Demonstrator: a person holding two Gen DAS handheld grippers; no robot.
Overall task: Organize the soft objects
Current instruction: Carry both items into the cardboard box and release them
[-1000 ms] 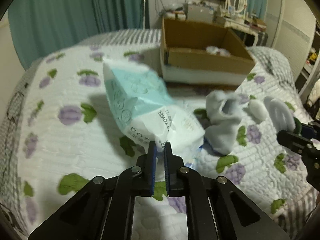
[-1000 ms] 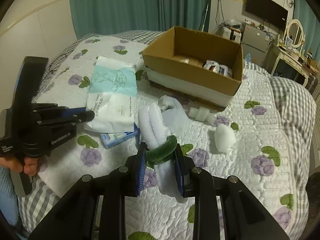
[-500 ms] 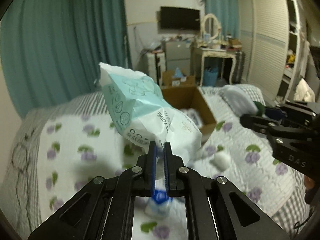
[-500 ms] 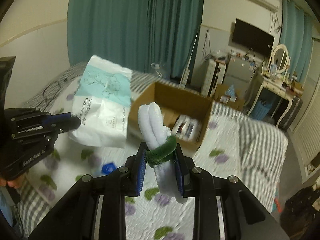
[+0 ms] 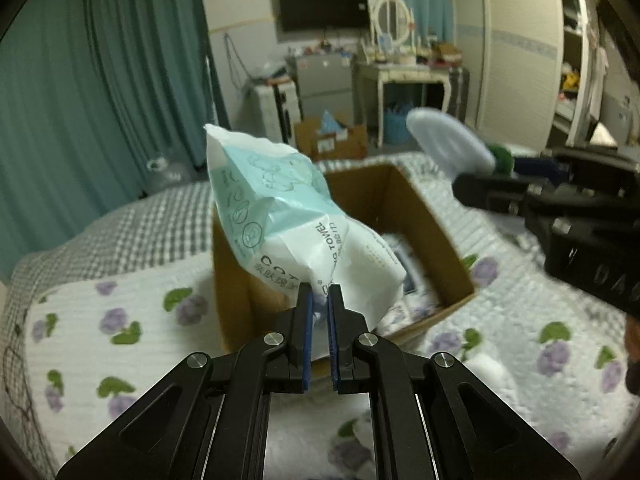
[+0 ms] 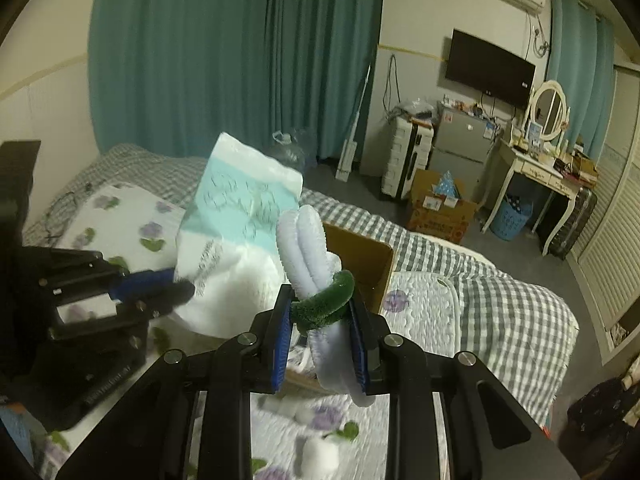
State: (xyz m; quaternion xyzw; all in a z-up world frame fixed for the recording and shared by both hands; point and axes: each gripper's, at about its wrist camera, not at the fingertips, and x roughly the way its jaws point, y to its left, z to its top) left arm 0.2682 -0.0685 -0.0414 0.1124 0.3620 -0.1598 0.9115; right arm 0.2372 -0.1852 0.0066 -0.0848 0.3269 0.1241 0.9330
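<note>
The bed (image 5: pixel 120 292) carries the cardboard box (image 5: pixel 424 216), already holding a few packets. The cotton towel pack (image 5: pixel 288 220) hangs over the box, its edge pinched in the left gripper (image 5: pixel 319 308) jaws. Best lower it inside the walls before letting go. Just beside it, the right gripper (image 6: pixel 320 316) jaws clamp the fuzzy stick bundle (image 6: pixel 304 248), held above the box's near rim.

Right gripper (image 6: pixel 320 332) clamps white chenille bundle (image 6: pixel 306 248) above cardboard box (image 6: pixel 370 264)
</note>
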